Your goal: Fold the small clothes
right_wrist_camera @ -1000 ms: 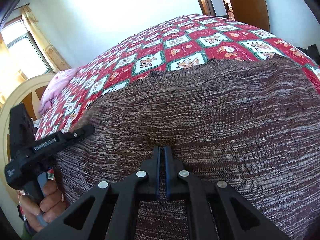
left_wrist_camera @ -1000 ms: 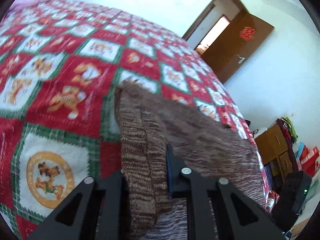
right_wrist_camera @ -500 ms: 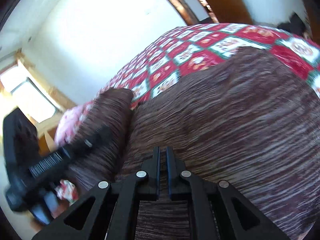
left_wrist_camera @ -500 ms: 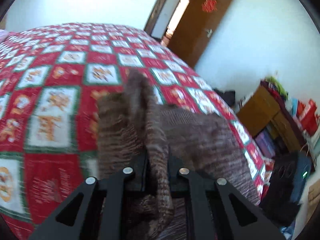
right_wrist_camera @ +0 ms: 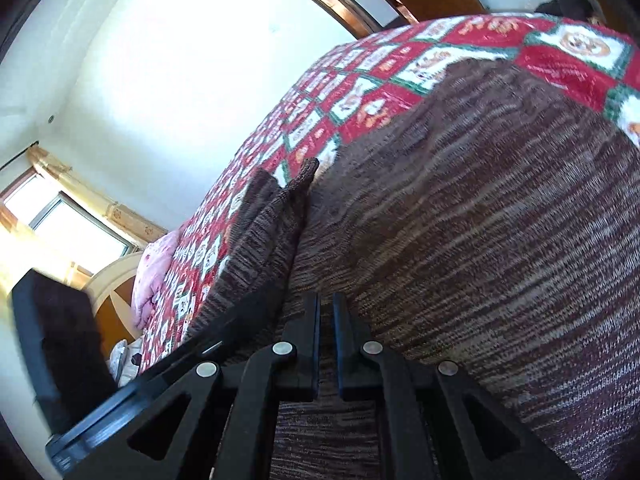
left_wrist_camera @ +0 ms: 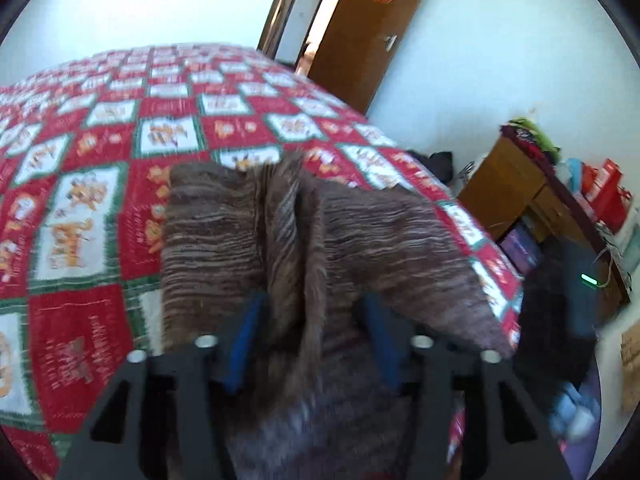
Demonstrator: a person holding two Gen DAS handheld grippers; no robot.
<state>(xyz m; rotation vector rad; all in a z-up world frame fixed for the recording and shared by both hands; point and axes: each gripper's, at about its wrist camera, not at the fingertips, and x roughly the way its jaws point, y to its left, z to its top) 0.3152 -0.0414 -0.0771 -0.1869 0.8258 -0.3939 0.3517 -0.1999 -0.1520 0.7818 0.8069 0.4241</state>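
Note:
A brown marled knit garment (left_wrist_camera: 360,240) lies on a red, white and green checked bedspread (left_wrist_camera: 100,160). One raised fold of it stands between the blue pads (left_wrist_camera: 244,340) of my left gripper (left_wrist_camera: 312,336). Its jaws are opening, and the pads stand apart from the fold on both sides. In the right wrist view the garment (right_wrist_camera: 480,220) fills the frame, with a folded-over flap (right_wrist_camera: 260,240) at its left. My right gripper (right_wrist_camera: 327,320) is shut on the garment's near edge. The left gripper's black body (right_wrist_camera: 60,340) shows at the lower left.
A brown door (left_wrist_camera: 368,28) stands open beyond the bed's far corner. A wooden cabinet (left_wrist_camera: 520,192) piled with things and a black device with a green light (left_wrist_camera: 560,300) stand to the right of the bed. A pink pillow (right_wrist_camera: 154,276) lies by the headboard, under a window (right_wrist_camera: 60,220).
The left gripper carried the fold rightward over the garment, then its jaws spread off it. The right gripper rolled and stayed shut on the knit.

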